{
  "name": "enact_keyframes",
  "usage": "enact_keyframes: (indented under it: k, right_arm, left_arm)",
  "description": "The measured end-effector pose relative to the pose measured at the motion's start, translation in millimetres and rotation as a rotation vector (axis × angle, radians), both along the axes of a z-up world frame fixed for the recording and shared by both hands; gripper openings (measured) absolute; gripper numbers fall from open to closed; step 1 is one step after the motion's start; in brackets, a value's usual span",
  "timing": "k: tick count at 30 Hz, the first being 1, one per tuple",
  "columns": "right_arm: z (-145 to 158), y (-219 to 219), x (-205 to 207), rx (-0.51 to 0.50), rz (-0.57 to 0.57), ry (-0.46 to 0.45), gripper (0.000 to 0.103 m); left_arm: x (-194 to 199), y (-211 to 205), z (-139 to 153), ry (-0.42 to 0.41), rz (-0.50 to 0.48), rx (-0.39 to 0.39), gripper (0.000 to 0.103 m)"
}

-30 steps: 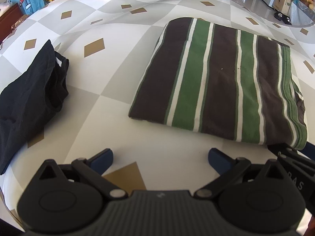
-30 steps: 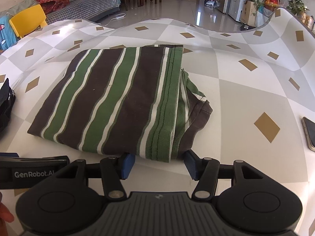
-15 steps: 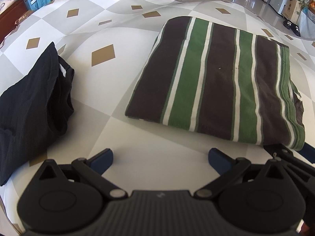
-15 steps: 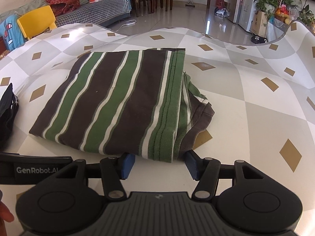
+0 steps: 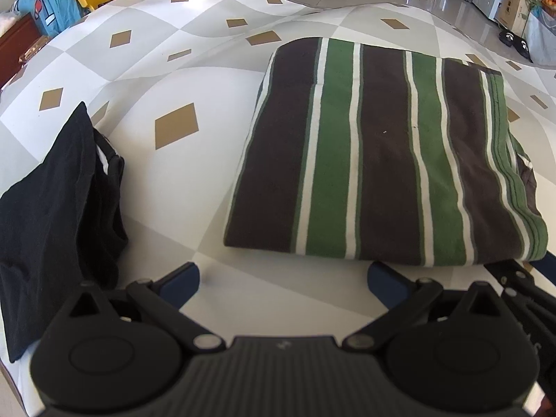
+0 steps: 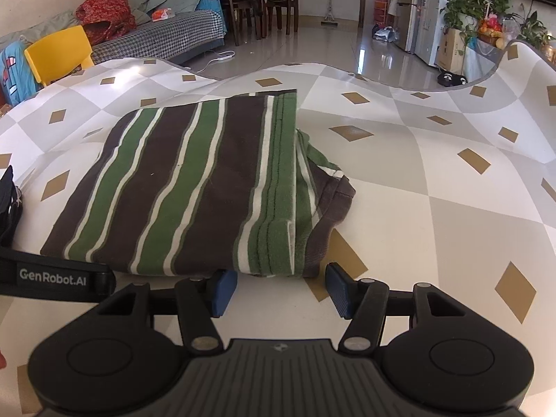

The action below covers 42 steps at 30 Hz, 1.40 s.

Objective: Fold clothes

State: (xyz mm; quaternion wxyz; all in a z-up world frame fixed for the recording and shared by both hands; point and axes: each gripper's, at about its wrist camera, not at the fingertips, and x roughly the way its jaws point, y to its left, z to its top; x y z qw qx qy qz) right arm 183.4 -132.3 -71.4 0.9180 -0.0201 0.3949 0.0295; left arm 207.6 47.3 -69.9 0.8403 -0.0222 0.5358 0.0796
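The striped garment [image 5: 382, 160] is laid folded flat on the checked cloth [image 5: 173, 69], both the left gripper [image 5: 283, 276] and right gripper [image 6: 281, 286] being held spread and empty at its near edge, presumably for access.

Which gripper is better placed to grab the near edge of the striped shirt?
Right. The right gripper is open, lined up on the striped shirt's near corner; the left gripper faces bare tablecloth.
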Motion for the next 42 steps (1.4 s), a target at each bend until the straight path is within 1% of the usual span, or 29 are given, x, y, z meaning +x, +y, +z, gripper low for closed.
enact_keyframes:
  k: [5,8,11,14,17,26,33,37,42]
  right_arm:
    - [0,-12,-3,0.004,-0.064,-0.01,0.056]
    - [-1,-19,-5,0.006,-0.1,-0.016,0.056]
    - [-3,-21,-3,-0.009,-0.113,-0.029,0.056]
    - [-5,-21,-1,-0.02,-0.137,-0.047,0.056]
    - [-7,-20,0,-0.024,-0.154,-0.071,0.056]
    - [-15,-18,8,-0.029,-0.21,-0.155,0.058]
    - [-16,-15,18,-0.042,-0.234,-0.162,0.063]
    - [-17,-14,20,-0.053,-0.249,-0.163,0.068]
    - [-18,-17,20,-0.044,-0.255,-0.163,0.07]
  left_arm:
    - [-1,3,2,0.044,-0.03,0.006,0.103]
    - [-3,2,5,0.07,-0.078,0.039,0.103]
    - [-4,0,10,0.062,-0.112,0.07,0.103]
    - [-3,2,11,0.048,-0.101,0.04,0.103]
    - [0,4,7,0.057,-0.089,0.018,0.103]
    - [8,7,0,0.054,-0.081,-0.01,0.103]
    - [12,12,-2,0.055,-0.072,-0.05,0.103]
    - [13,11,-3,0.053,-0.075,-0.051,0.103]
    - [13,11,-3,0.049,-0.07,-0.053,0.103]
